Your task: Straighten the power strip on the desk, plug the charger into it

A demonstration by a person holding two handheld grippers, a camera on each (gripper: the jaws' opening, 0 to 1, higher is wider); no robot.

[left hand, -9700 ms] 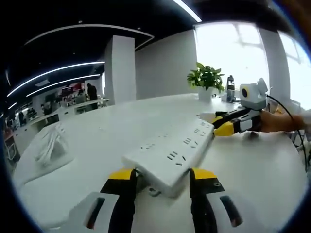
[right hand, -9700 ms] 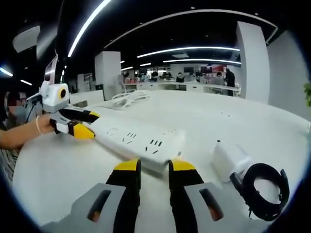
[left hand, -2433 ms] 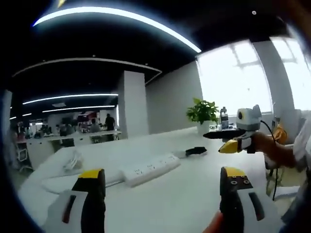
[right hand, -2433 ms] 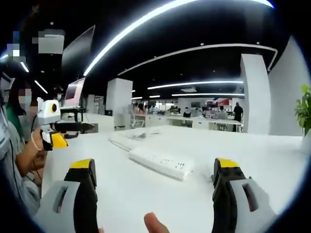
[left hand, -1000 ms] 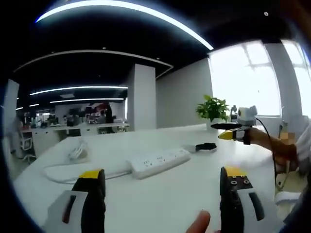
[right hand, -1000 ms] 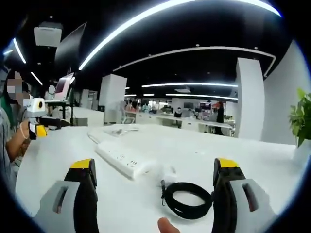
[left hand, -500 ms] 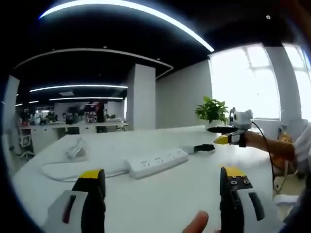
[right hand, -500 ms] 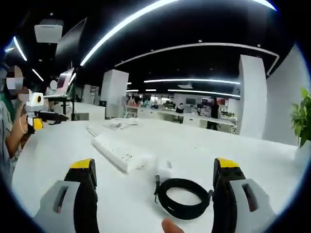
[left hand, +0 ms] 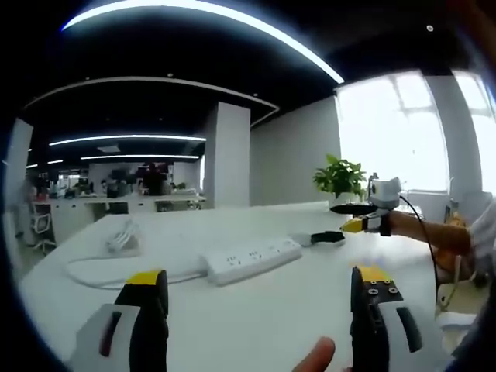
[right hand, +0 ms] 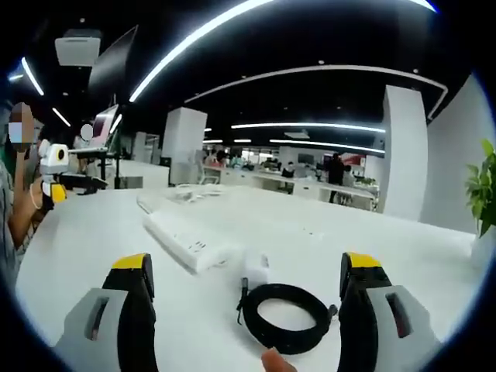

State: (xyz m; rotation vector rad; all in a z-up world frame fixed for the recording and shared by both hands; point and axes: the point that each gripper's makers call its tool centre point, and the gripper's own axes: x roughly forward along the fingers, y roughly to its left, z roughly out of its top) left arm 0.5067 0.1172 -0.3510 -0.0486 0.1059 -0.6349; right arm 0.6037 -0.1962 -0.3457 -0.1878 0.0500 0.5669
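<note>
Right gripper view: white power strip point(right hand: 186, 240) lies flat beside charger point(right hand: 254, 267) (black coiled cable); both hand-held grippers gape wide, empty

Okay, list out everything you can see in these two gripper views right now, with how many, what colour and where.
power strip: one, white, flat on the desk, mid-distance in the left gripper view.
strip cord: one, white, trailing from the strip's far-left end.
charger: one, white, beside the strip's near end.
coiled cable: one, black, on the desk ahead of the right gripper.
cable bundle: one, white, farther back left.
potted plant: one, green, far desk edge.
desk: one, white.
left gripper: jaws yellow-tipped, spread wide, holding nothing.
right gripper: jaws yellow-tipped, spread wide, holding nothing.
</note>
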